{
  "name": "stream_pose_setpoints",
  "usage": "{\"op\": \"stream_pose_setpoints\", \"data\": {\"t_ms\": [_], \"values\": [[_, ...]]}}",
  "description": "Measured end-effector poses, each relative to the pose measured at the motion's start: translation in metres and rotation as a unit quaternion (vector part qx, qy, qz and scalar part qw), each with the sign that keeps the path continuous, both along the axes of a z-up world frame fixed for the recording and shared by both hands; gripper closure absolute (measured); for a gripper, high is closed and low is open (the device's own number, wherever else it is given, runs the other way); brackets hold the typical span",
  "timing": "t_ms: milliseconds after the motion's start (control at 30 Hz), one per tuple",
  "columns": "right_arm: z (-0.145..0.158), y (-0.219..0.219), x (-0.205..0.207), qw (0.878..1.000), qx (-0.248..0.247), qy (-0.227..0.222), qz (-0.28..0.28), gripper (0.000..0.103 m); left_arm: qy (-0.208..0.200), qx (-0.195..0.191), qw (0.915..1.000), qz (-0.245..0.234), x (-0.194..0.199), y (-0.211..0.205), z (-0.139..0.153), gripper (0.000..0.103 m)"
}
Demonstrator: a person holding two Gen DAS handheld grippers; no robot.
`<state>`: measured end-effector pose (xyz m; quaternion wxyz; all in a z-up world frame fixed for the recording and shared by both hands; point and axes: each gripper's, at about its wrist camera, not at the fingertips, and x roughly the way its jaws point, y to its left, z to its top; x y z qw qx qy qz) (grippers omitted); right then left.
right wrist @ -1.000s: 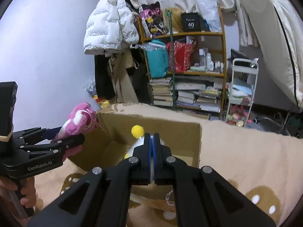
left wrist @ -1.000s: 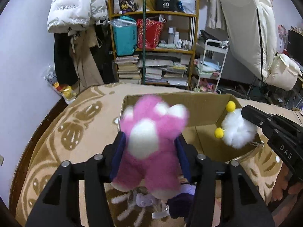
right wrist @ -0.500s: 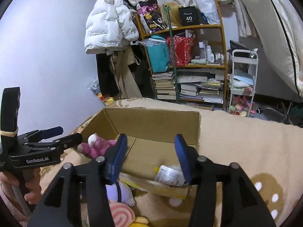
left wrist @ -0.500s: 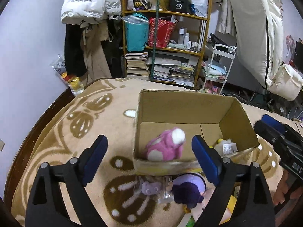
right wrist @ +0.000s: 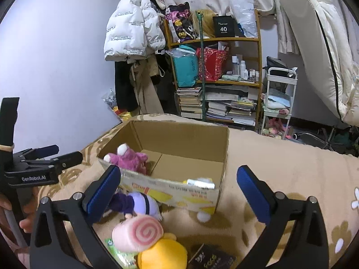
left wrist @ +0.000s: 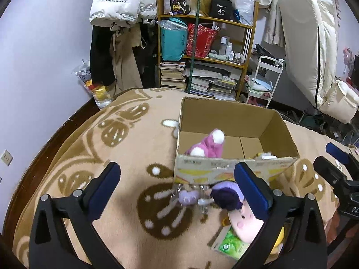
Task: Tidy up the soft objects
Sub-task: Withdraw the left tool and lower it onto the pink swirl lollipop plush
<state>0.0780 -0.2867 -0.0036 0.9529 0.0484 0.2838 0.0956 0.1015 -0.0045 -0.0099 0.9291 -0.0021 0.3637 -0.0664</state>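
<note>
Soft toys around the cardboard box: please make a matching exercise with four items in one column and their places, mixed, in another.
Items:
1. pink plush
2. purple plush
3. pink swirl plush
4. yellow plush

Places:
A. nearest the camera, at the bottom edge
B. inside the cardboard box
C. against the box's front wall, outside
D. between the purple and yellow toys

Pairs: 1-B, 2-C, 3-D, 4-A

Both grippers hover with jaws spread wide and nothing between the blue pads — the left gripper (left wrist: 177,186) beside the right gripper (right wrist: 179,186), each hand-held.
</note>
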Motion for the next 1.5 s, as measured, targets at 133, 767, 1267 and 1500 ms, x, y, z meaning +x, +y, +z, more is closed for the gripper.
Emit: {"op": "stream_pose_setpoints", "data": {"t_ms": [133,767,1267,1500], "values": [[-0.001,-0.005,-0.011,1.0,0.007,0.017,0.001,0.0,0.003,-0.004,1.0,0.006,-0.011,0.004,-0.001,0.003],[-0.021,-0.025,-0.031,0.996,0.028,0.083,-0.028,0.0,0.007,-0.004,1.0,-0.005,-0.038,-0.005,-0.013,0.003],[-0.057,-0.038,-0.011,0.982,0.04,0.173,-0.06,0.0,0.012,-0.003,0.9987,-0.05,-0.039,-0.045,-0.029,0.003],[-0.073,-0.04,-0.004,0.974,0.053,0.21,-0.066,0.0,0.022,0.035,0.9972,-0.063,-0.04,-0.067,-0.046,0.003]]}}
